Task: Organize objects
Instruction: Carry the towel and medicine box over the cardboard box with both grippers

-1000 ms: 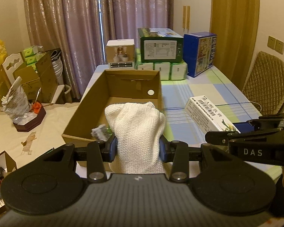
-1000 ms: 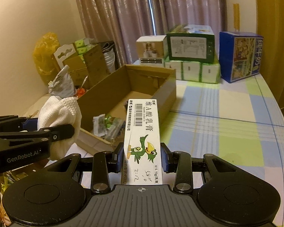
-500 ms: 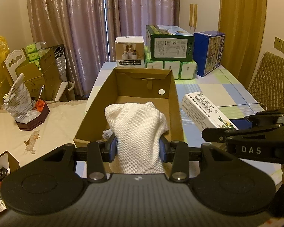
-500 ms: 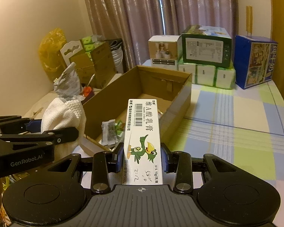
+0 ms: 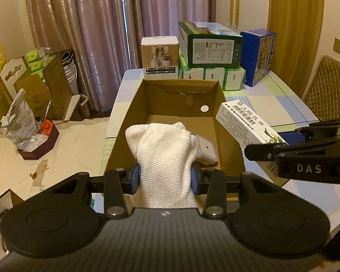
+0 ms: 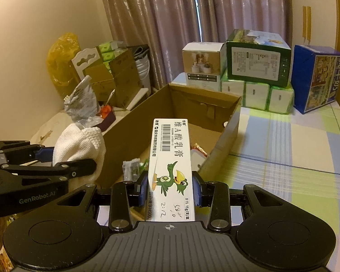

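Observation:
My left gripper (image 5: pixel 165 178) is shut on a white knitted cloth (image 5: pixel 163 156), held over the near end of an open cardboard box (image 5: pixel 181 83). My right gripper (image 6: pixel 170 189) is shut on a long white ointment carton (image 6: pixel 170 156) with a green bird printed on it, its far end over the box (image 6: pixel 229 127). In the left wrist view the carton (image 5: pixel 244 122) and the right gripper (image 5: pixel 306 154) hang by the box's right wall. In the right wrist view the cloth (image 6: pixel 79 145) and left gripper (image 6: pixel 40 170) sit at left. A small white case (image 5: pixel 206 151) and wrapped packets (image 6: pixel 131 170) lie inside the box.
The checked tablecloth (image 6: pixel 294 149) spreads to the right. Stacked boxes stand behind: a white one (image 5: pixel 159 56), a green one (image 5: pixel 210 43), a blue one (image 5: pixel 258 56) and tissue packs (image 5: pixel 213 77). A dark tray with bags (image 5: pixel 34 140) sits left, a padded chair (image 5: pixel 328 88) right.
Both grippers have moved forward and over the cardboard box with their loads. The cloth now hangs above the box's near end and the carton has come closer to its right wall.

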`<state>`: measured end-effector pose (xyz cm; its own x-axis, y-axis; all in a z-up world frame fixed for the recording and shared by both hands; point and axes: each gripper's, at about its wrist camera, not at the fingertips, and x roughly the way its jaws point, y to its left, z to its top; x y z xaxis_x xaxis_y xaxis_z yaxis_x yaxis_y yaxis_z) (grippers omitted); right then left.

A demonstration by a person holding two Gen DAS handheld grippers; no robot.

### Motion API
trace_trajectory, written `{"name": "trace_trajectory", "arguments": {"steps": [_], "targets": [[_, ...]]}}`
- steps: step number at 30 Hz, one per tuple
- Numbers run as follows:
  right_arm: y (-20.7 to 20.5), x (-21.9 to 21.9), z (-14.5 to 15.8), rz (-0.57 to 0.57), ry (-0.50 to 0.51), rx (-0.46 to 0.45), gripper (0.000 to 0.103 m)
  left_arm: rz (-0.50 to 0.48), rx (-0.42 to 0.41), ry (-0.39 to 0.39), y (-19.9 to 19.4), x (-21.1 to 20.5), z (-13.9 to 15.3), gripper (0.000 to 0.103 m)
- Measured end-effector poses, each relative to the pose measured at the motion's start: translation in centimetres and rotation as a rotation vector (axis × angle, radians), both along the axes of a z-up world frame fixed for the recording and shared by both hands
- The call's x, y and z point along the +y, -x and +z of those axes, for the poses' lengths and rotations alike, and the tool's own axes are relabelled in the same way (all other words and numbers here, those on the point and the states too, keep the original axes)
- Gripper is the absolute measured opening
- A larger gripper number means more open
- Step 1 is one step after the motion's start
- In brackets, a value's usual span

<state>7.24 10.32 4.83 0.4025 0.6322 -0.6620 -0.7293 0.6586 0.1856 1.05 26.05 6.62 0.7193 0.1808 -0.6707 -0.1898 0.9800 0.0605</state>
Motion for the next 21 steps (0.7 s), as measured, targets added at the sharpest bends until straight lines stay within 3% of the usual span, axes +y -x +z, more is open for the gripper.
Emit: {"name": "trace_trajectory", "arguments": {"steps": [21], "targets": [[-2.1,2.4,-0.8,-0.002,0.021,0.007,0.036,-0.042,0.039,0.009,-3.5,2.0,-0.7,0.037]]}}
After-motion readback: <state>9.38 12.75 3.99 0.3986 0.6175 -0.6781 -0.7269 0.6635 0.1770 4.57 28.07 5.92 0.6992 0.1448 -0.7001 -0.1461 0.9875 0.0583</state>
